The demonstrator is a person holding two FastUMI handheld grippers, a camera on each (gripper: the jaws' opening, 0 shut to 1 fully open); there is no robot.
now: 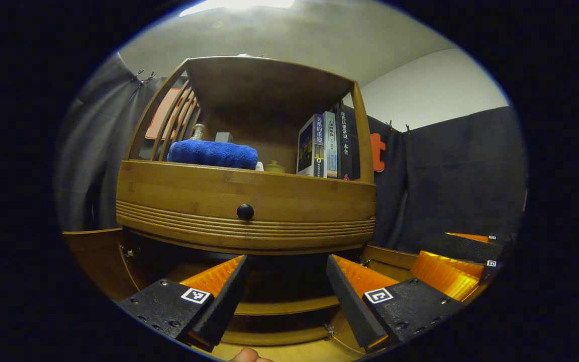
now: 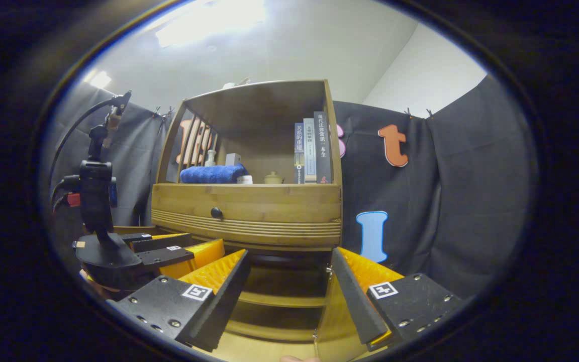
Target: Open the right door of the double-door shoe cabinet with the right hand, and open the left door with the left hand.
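Low before both grippers: wooden double-door shoe cabinet [image 1: 249,201], both doors swung out, shelves showing.
Left door [image 1: 96,261]: wooden panel, far left in the left gripper view, well apart from the left gripper [image 1: 284,286].
Left gripper: fingers spread wide, holding nothing.
Right door [image 2: 332,317]: just beside the right gripper [image 2: 289,281]; touching, cannot tell.
Right gripper: fingers apart, holding nothing.
Upper shelf: rolled blue towel [image 1: 212,153], upright books [image 1: 325,146].

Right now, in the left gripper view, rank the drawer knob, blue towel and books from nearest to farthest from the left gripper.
1. Drawer knob, straight above the left gripper.
2. Blue towel, shelf's left.
3. Books, shelf's right; too close to the towel to rank surely.
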